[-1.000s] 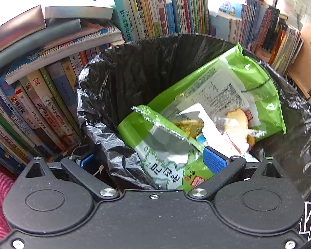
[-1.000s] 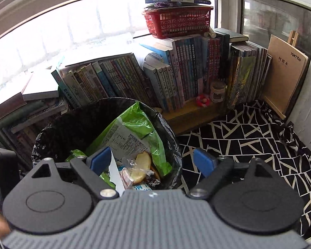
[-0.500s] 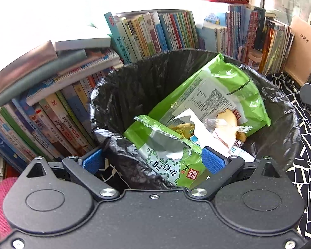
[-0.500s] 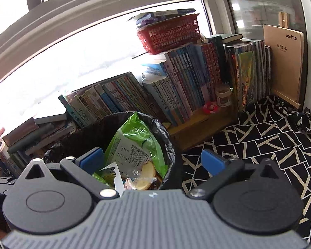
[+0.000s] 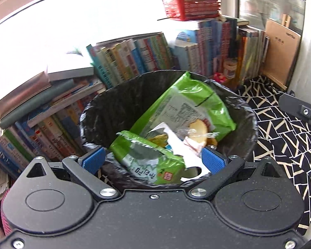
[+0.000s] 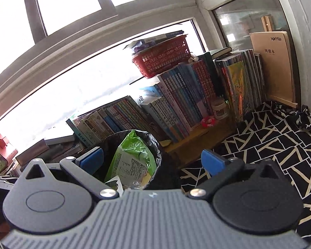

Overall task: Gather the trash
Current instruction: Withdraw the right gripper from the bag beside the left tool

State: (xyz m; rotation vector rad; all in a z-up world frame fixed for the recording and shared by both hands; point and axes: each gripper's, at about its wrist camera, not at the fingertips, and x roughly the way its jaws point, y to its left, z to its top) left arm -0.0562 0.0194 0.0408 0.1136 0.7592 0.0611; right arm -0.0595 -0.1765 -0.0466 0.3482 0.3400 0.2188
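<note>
Left wrist view: we see the left gripper (image 5: 153, 159) w/ jaws spread wide, nothing between the ribbed blue pads (image 5: 212, 159); it hangs over the near rim of the trash bin (image 5: 251, 132).
Bin: round, lined w/ a crinkly black plastic bag (image 5: 114, 112), glossy folds.
Trash: all in the bin. A big green snack bag (image 5: 188, 105) leans vs. the far wall, shiny film, white printed panel; a smaller green packet (image 5: 149, 161) lies at the near rim; white torn paper (image 5: 180, 147) & a clear wrapper over a pale round snack piece (image 5: 198, 127) btwn them.
Right wrist view: right gripper (image 6: 153, 161) also gaping, holding nothing.
Hard to see: bin's lower half is cut off by the gripper bodies; print too small to read; window blown out white.
Room: black cloth w/ cream crackle lines (image 5: 284, 137) beside the bin; rows of books (image 5: 134, 60) behind; red mesh basket (image 6: 161, 57) on top of them; tan board (image 6: 275, 66) vs. the wall.
</note>
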